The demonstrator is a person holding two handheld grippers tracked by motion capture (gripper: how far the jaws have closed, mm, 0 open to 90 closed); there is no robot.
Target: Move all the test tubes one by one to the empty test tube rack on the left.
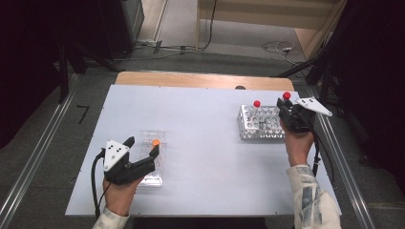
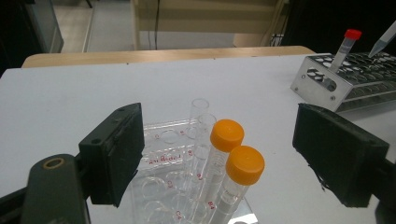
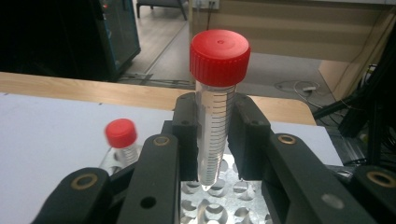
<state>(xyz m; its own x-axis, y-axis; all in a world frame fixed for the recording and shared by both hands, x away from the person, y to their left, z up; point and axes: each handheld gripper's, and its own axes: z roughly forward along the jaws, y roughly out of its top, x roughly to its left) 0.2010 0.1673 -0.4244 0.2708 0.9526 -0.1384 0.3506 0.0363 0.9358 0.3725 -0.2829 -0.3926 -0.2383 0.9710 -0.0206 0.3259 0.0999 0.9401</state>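
Left gripper (image 1: 142, 148) wide open, holding nothing, jaws either side of orange-capped tubes (image 2: 232, 161) standing in clear rack (image 1: 153, 160). Metal rack (image 1: 260, 123) further right, one red-capped tube (image 1: 257, 104) in it. Right gripper (image 3: 215, 140) clamped on red tube (image 3: 217, 93), upright just above metal rack.

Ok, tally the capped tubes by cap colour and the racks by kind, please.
Red-capped tubes: 2, one held in the right gripper at, one in the metal rack at
Orange-capped tubes: 2, at and
Metal rack: 1
Clear rack: 1
Total: 6
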